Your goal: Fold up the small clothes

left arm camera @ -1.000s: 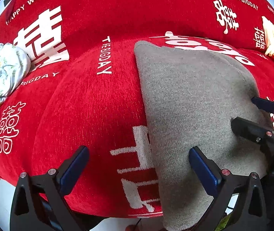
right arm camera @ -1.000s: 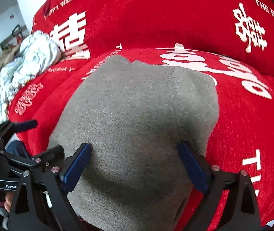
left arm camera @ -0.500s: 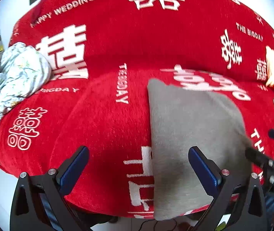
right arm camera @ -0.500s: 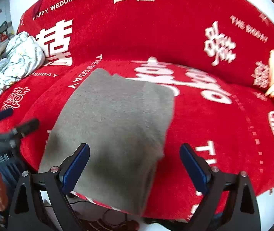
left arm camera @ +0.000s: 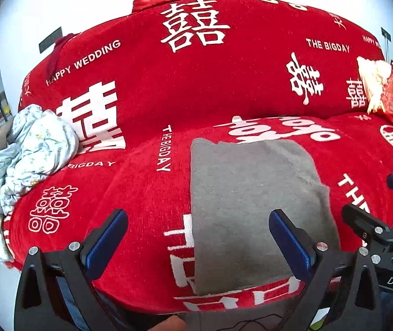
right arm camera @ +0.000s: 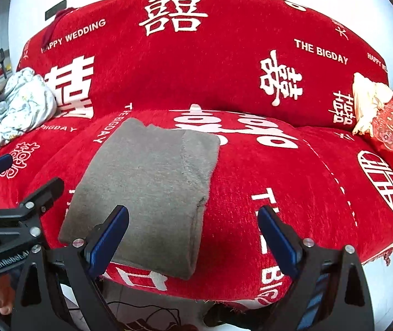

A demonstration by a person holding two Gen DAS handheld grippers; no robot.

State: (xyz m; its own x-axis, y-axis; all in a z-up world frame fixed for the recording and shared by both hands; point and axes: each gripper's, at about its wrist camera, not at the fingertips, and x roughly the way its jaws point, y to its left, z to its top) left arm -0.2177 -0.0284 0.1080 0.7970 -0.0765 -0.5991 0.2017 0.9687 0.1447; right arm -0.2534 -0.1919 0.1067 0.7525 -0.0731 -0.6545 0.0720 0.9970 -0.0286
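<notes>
A grey knit garment [left arm camera: 254, 209] lies folded flat as a rectangle on the red sofa seat, reaching to the seat's front edge; it also shows in the right wrist view [right arm camera: 152, 190]. My left gripper [left arm camera: 199, 242] is open and empty, held back off the seat's front edge, with its right finger in front of the garment. My right gripper [right arm camera: 193, 237] is open and empty, also back from the edge, with its left finger in front of the garment's near end. Each gripper shows at the edge of the other's view.
The sofa [left arm camera: 224, 88] has a red cover with white wedding lettering. A pile of pale floral clothes [left arm camera: 22, 165] lies at the left end of the seat. Red and cream embroidered cushions [right arm camera: 389, 121] sit at the right end. The floor and cables [right arm camera: 146, 311] lie below the seat's front edge.
Both grippers have pulled back and up from the grey garment, which now looks smaller and lies still on the seat. Both stayed open.
</notes>
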